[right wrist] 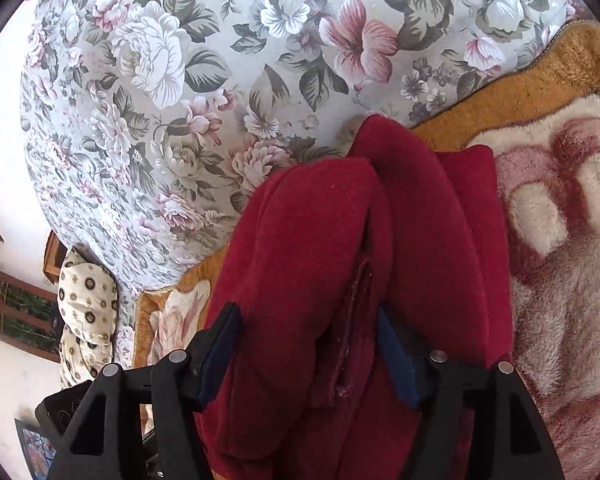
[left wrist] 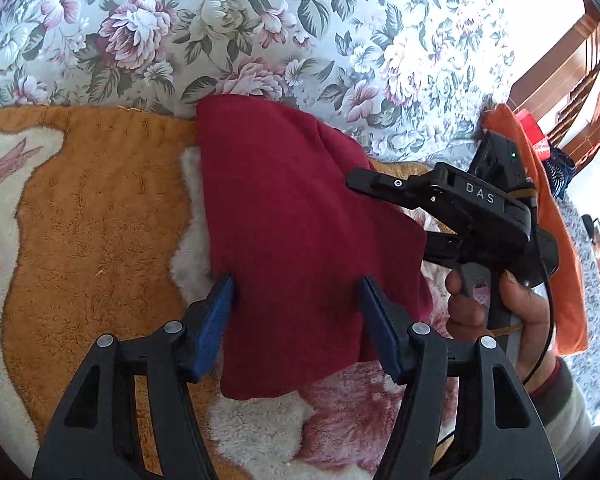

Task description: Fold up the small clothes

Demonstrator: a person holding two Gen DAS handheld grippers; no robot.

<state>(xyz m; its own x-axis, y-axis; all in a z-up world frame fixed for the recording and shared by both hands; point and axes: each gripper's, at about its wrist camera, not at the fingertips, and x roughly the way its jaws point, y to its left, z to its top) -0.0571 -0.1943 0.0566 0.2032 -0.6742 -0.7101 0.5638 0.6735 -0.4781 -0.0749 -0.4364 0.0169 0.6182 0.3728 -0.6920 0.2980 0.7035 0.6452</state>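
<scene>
A dark red fleece garment (left wrist: 292,216) lies partly folded on an orange and white plush blanket (left wrist: 92,216). My left gripper (left wrist: 296,284) is open, its blue pads on either side of the garment's near part. My right gripper (left wrist: 384,184) shows in the left wrist view at the garment's right edge, held by a hand. In the right wrist view the garment (right wrist: 380,240) is bunched in folds, and my right gripper (right wrist: 308,316) is open with cloth between its wide-apart pads.
A floral bedspread (left wrist: 260,28) covers the bed behind the blanket. An orange cloth (left wrist: 556,240) lies at the right by dark patterned fabric. A spotted cream pillow (right wrist: 86,312) sits at the left edge of the right wrist view. Wooden furniture (left wrist: 580,80) stands beyond.
</scene>
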